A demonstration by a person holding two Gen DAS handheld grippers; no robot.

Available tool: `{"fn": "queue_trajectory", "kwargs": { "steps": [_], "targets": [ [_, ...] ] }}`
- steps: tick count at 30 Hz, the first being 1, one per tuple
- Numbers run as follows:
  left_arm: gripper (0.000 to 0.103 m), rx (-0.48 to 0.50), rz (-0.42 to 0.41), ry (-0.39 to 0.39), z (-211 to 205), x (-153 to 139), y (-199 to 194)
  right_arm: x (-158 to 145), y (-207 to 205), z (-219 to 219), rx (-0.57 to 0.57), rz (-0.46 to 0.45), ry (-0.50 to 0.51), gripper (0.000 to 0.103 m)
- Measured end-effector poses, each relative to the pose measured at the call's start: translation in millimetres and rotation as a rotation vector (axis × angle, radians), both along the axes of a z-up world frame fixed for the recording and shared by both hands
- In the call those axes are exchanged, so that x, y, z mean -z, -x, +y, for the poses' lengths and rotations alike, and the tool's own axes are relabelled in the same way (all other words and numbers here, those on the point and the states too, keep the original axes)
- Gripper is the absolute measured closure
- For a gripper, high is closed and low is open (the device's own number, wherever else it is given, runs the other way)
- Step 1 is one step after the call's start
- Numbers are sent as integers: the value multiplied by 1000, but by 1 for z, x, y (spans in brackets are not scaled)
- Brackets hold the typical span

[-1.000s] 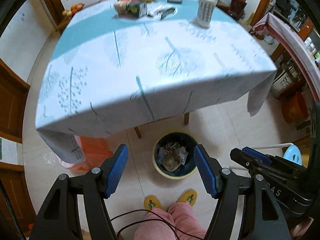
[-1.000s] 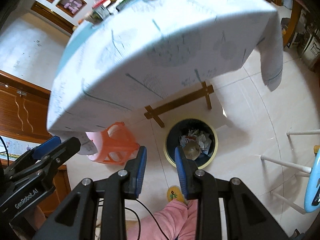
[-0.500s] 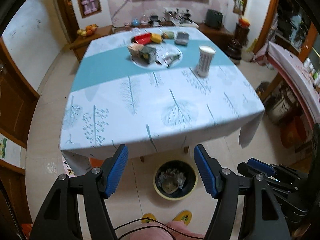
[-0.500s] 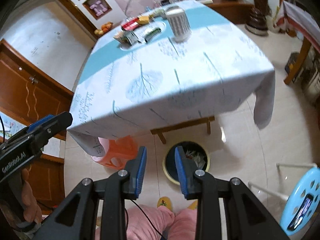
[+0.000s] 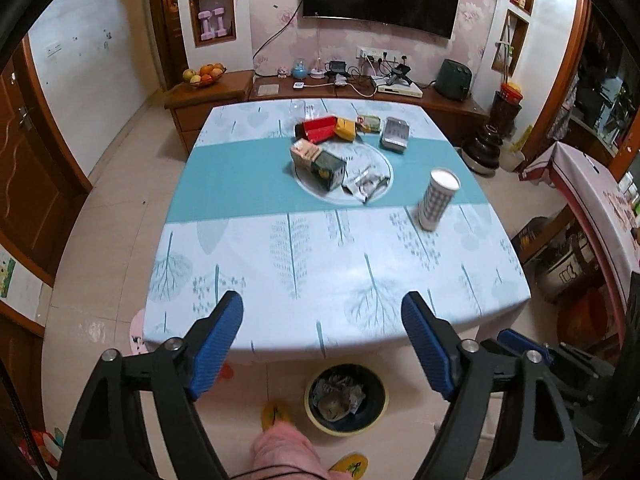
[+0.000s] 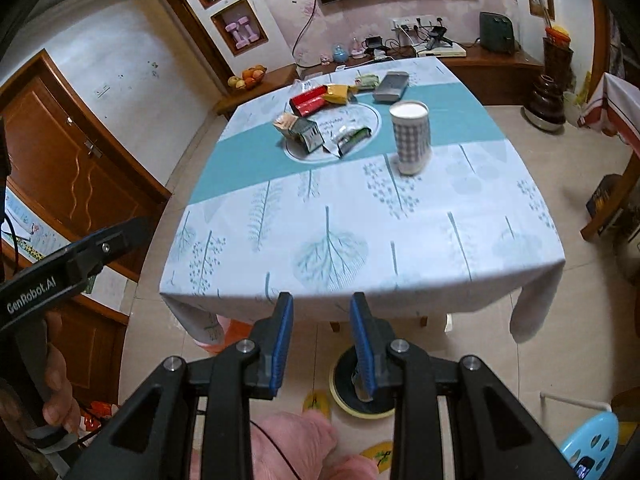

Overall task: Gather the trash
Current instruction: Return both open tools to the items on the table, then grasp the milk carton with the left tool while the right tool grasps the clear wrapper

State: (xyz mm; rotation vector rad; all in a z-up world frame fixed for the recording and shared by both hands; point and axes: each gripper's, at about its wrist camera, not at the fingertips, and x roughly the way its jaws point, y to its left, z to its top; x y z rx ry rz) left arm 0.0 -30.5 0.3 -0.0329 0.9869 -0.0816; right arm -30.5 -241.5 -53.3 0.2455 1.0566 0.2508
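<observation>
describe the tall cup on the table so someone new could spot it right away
Start at the big table under its white and teal tree-print tablecloth. Just right of the round white plate of wrappers and cartons stands a tall white cylindrical cup with a grey checked pattern. It is the only upright thing there; everything else lies flat.

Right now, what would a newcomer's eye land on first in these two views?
Probably the table with its tree-print cloth and teal band, bearing a cluster of wrappers and cartons at its middle and a tall checked cup nearer the right edge. Below its near edge a trash bin with crumpled waste stands on the floor. Both the left gripper, its jaws opening, and the right gripper are empty.
</observation>
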Motion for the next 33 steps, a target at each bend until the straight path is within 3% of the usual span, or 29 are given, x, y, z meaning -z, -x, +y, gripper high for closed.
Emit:
{"fn": "queue_trajectory", "kwargs": {
  "steps": [4,16,23,27,33],
  "targets": [
    [5,19,16,18,5,5,-43,-3,-24,7,0,-7,23,74],
    [1,74,99,54,10,40,-225,0,-157,28,132,46,49,74],
    [1,57,177,43,5,94,-319,19,-256,38,264,74,59,73],
    [1,21,258,-17,1,134,-351,44,-300,38,338,116,79,73],
    [1,9,351,-55,-1,174,-366,72,-335,29,410,170,98,73]
  ]
}}
